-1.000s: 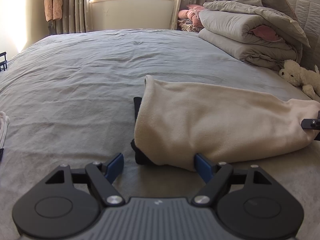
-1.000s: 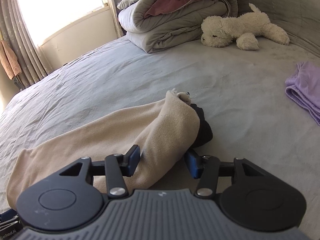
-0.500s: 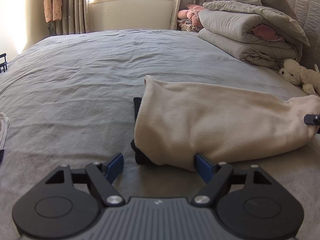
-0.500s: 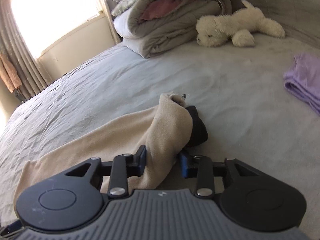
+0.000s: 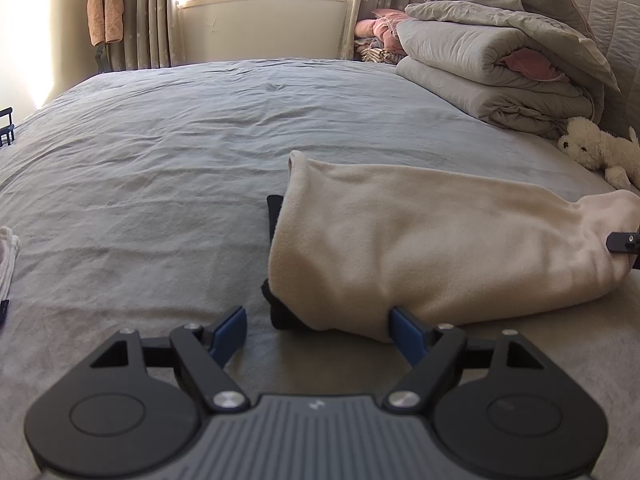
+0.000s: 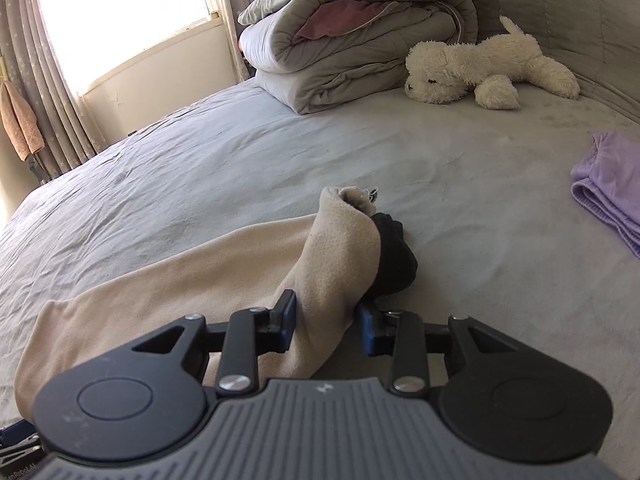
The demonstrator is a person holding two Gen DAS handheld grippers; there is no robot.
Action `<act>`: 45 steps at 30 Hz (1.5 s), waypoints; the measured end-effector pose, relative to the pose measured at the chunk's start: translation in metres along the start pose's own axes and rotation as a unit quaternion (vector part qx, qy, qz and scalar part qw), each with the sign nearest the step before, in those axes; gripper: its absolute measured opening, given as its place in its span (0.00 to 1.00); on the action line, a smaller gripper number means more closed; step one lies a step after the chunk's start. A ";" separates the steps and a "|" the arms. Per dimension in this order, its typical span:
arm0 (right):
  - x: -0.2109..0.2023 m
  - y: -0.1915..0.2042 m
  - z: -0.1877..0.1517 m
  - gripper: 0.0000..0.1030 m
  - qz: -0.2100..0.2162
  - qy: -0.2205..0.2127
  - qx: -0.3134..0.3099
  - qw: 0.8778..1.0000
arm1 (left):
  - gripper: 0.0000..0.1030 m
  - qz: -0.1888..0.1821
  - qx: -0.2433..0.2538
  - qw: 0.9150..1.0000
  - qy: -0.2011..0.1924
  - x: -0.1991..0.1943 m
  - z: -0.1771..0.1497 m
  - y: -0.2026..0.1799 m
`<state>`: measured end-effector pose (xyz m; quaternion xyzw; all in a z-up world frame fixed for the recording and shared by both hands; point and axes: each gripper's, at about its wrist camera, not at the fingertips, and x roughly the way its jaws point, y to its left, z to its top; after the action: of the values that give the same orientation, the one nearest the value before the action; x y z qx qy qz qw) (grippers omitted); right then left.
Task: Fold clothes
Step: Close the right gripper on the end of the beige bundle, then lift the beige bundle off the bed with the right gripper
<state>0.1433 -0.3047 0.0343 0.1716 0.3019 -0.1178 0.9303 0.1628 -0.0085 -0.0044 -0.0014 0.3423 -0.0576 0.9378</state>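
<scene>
Beige garment: soft matt fleece. Bed sheet: grey wrinkled cloth. Toy dog: white shaggy plush.

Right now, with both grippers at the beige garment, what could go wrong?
1. The right gripper pinches only a bunched end of the beige garment; it may slip on a lift.
2. The left gripper is open, so that end would likely drag.
3. The black fabric poking from under the beige could fall out or spoil the fold.

Bare sheet ahead; folded duvets perhaps block far right.
</scene>
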 end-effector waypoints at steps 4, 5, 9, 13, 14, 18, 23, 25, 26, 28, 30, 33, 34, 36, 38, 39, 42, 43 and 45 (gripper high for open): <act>0.000 0.001 -0.001 0.37 -0.003 0.002 -0.004 1.000 | 0.80 0.002 0.000 1.000 0.000 0.000 0.000 0.000; 0.000 0.001 -0.001 0.37 -0.002 0.001 -0.006 1.000 | 0.80 0.002 0.000 1.000 0.001 0.000 0.000 -0.001; -0.008 0.012 0.000 0.32 -0.001 -0.033 -0.045 0.998 | 0.80 0.002 0.000 1.000 0.001 0.000 0.000 0.000; -0.014 0.018 0.003 0.32 0.003 -0.049 -0.053 0.997 | 0.80 0.001 -0.001 1.000 0.003 0.000 0.001 0.001; -0.013 0.016 0.004 0.32 0.003 -0.044 -0.046 0.998 | 0.80 0.001 -0.001 1.000 0.003 0.000 0.001 0.001; 0.002 -0.006 0.004 0.35 0.004 0.003 0.036 0.999 | 0.80 0.002 0.000 1.000 0.003 0.000 0.000 0.000; 0.013 -0.038 -0.004 0.49 0.032 0.047 0.161 0.985 | 0.80 0.002 0.000 1.000 0.003 0.000 -0.001 0.000; 0.011 -0.040 -0.005 0.49 0.041 0.048 0.169 0.984 | 0.80 0.003 0.002 1.000 0.002 0.000 -0.001 -0.001; 0.010 -0.039 -0.006 0.49 0.040 0.047 0.163 0.985 | 0.80 0.004 0.003 1.000 0.002 0.000 -0.001 -0.001; 0.009 -0.036 -0.005 0.48 0.038 0.040 0.157 0.986 | 0.80 0.001 0.001 1.000 0.004 0.000 0.000 0.000; 0.008 -0.034 -0.003 0.36 0.038 0.028 0.149 0.988 | 0.80 -0.002 -0.005 1.000 0.007 0.000 0.000 0.002; 0.005 -0.028 0.000 0.29 0.036 0.012 0.128 0.991 | 0.80 -0.001 -0.004 1.000 0.007 0.000 0.000 0.001; 0.003 -0.023 0.001 0.29 0.032 0.005 0.114 0.993 | 0.80 -0.001 -0.004 1.000 0.007 0.000 0.000 0.001; 0.000 -0.013 0.000 0.29 0.019 -0.011 0.074 0.997 | 0.80 -0.001 -0.005 1.000 0.007 0.000 0.000 0.001; -0.001 -0.003 -0.002 0.29 0.004 -0.022 0.039 0.999 | 0.80 -0.002 -0.005 1.000 0.008 0.000 0.001 0.001; 0.000 0.000 -0.003 0.29 -0.003 -0.025 0.028 0.999 | 0.80 -0.002 -0.006 1.000 0.009 0.000 0.001 0.002; 0.002 0.001 -0.005 0.29 -0.012 -0.027 0.024 0.999 | 0.80 -0.003 -0.008 1.000 0.013 -0.001 0.003 0.003; 0.003 -0.002 -0.005 0.29 -0.012 -0.025 0.029 0.999 | 0.80 -0.005 -0.009 1.000 0.015 -0.002 0.004 0.004; 0.006 -0.007 -0.006 0.29 -0.011 -0.018 0.042 0.999 | 0.80 -0.008 -0.010 1.000 0.020 -0.004 0.006 0.006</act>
<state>0.1423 -0.3093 0.0241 0.2052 0.2814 -0.1434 0.9263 0.1642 -0.0020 0.0023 -0.0121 0.3613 -0.0621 0.9303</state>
